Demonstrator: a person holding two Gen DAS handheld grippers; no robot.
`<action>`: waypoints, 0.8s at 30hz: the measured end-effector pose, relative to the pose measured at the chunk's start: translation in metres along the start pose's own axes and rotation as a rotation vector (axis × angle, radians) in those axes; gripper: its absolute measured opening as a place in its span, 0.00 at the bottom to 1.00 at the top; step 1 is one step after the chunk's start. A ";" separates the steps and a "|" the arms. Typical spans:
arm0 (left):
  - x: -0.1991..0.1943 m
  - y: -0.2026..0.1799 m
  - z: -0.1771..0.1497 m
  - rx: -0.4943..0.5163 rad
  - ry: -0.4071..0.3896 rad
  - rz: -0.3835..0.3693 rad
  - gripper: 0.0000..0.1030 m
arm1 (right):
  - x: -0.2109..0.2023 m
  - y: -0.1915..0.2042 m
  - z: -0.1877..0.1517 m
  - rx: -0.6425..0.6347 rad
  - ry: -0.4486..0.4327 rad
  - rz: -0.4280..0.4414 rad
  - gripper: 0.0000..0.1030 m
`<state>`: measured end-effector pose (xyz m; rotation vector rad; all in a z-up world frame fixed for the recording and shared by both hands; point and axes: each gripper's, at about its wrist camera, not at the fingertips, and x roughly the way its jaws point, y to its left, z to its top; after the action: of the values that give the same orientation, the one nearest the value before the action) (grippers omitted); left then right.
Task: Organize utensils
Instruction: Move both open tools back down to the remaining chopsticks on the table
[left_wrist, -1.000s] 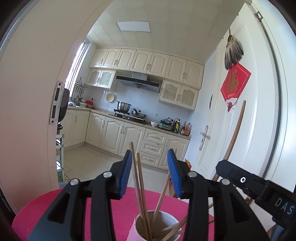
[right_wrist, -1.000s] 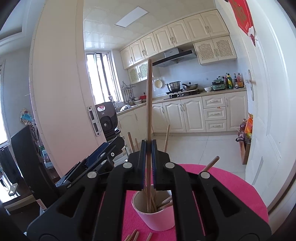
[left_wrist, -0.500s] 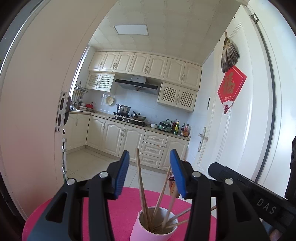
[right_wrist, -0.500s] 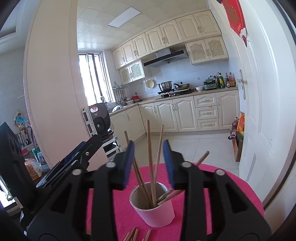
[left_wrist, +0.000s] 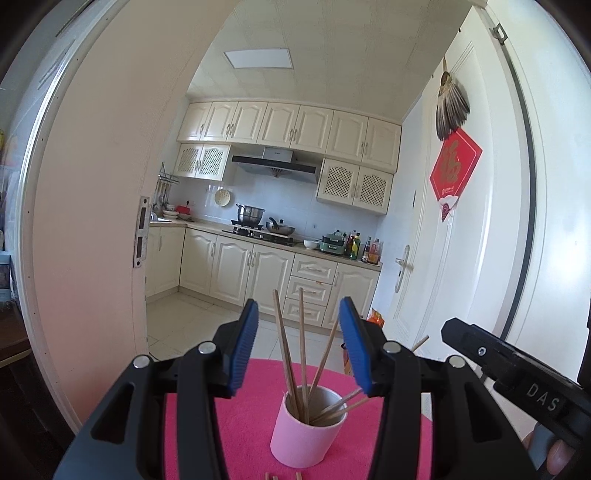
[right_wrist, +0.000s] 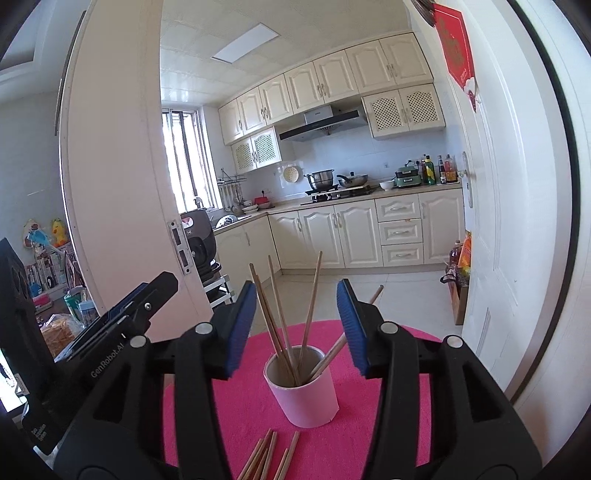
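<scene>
Right gripper (right_wrist: 296, 325), jaws just parted, grips nothing; left gripper (left_wrist: 299, 345) likewise apart and empty; pink cup (right_wrist: 303, 391) of chopsticks (right_wrist: 312, 306) upright on pink table (right_wrist: 369, 435); loose chopsticks (right_wrist: 267, 459) at cup's six o'clock.

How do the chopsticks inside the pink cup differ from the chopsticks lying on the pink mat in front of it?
The chopsticks in the cup stand tilted and fan apart, while the loose chopsticks lie flat on the pink mat, close together. The first group rests inside the pink cup; the second lies outside it, nearer the camera. Both groups look like the same plain brown wood.
</scene>
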<state>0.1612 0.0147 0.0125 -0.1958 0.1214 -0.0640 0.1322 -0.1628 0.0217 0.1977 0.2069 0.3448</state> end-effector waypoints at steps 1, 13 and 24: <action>-0.003 0.000 -0.002 0.005 0.019 0.000 0.49 | -0.004 0.001 -0.002 0.002 0.005 -0.003 0.44; 0.016 0.022 -0.070 0.069 0.590 0.020 0.51 | -0.007 -0.005 -0.053 0.027 0.252 -0.032 0.45; 0.030 0.049 -0.154 0.101 0.991 0.089 0.51 | 0.013 -0.007 -0.108 0.047 0.479 -0.031 0.48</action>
<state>0.1742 0.0313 -0.1505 -0.0415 1.1115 -0.0742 0.1207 -0.1480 -0.0859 0.1555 0.6906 0.3527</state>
